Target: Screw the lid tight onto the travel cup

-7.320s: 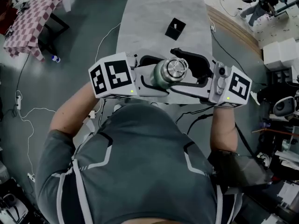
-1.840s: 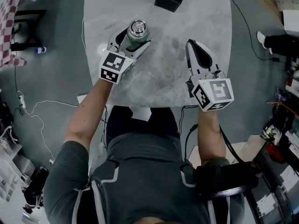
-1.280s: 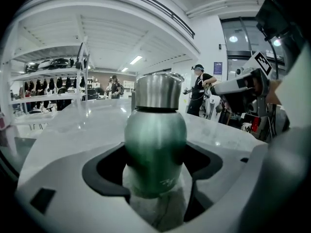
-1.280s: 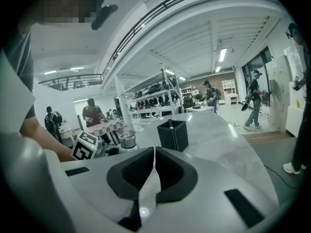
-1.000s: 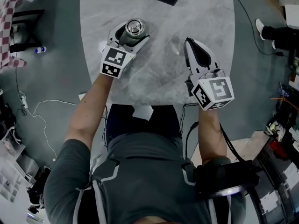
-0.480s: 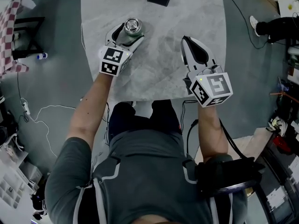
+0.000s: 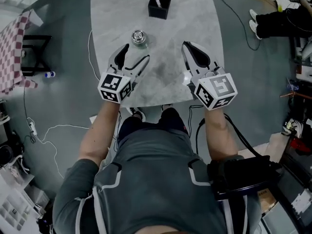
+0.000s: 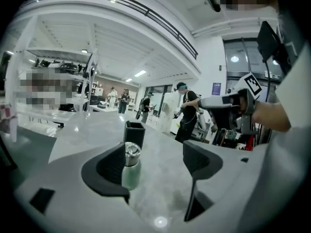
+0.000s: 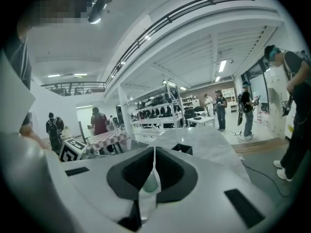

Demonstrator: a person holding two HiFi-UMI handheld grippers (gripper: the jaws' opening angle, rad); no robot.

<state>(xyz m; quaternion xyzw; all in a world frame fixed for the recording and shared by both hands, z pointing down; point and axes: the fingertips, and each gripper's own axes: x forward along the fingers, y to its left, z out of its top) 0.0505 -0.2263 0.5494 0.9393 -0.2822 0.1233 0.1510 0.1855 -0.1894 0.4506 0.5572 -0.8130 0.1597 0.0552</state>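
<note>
Cup: pale green travel cup with shiny metal lid [image 7: 138, 37], upright on the grey marble table [image 7: 195, 13], near the black square box [image 7: 160, 5], on my side of it.
Left gripper [image 7: 135, 53]: jaws apart, empty, farther from the box than the cup.
Right gripper [image 7: 189, 47]: jaws together, nothing between.
Handling: I judge it stiff, smooth, slippery, easy to tip.
Hold: the body low, the lid by its rim.
</note>
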